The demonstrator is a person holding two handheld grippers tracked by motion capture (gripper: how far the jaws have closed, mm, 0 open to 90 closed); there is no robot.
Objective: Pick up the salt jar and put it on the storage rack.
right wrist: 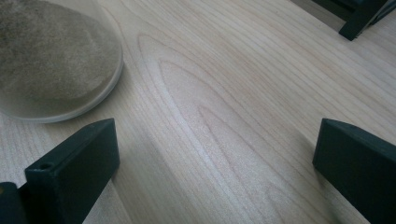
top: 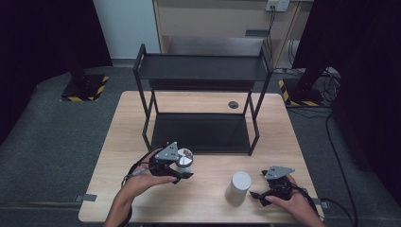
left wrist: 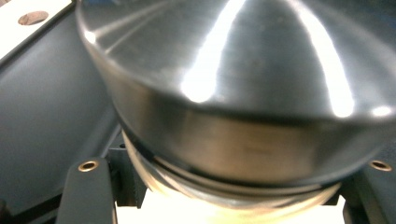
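A small jar with a shiny metal lid (top: 185, 158) is lifted just above the wooden table (top: 142, 118), in front of the black rack. My left gripper (top: 182, 166) is shut on it. In the left gripper view the steel lid (left wrist: 233, 93) looms close, with the pale jar body below it between the jaws of my left gripper (left wrist: 229, 191). A white cylindrical container (top: 238, 187) stands upright near the front edge. My right gripper (top: 259, 195) rests just to its right, open, nothing between its fingers. In the right gripper view my right gripper (right wrist: 217, 168) is low over bare wood, the container's base (right wrist: 51, 60) at upper left.
A black two-tier rack (top: 203, 68) stands on the table's far half, its lower shelf (top: 198, 132) dark and bare. A round cable grommet (top: 233, 104) sits behind it. Grey floor surrounds the table, with cables at the right.
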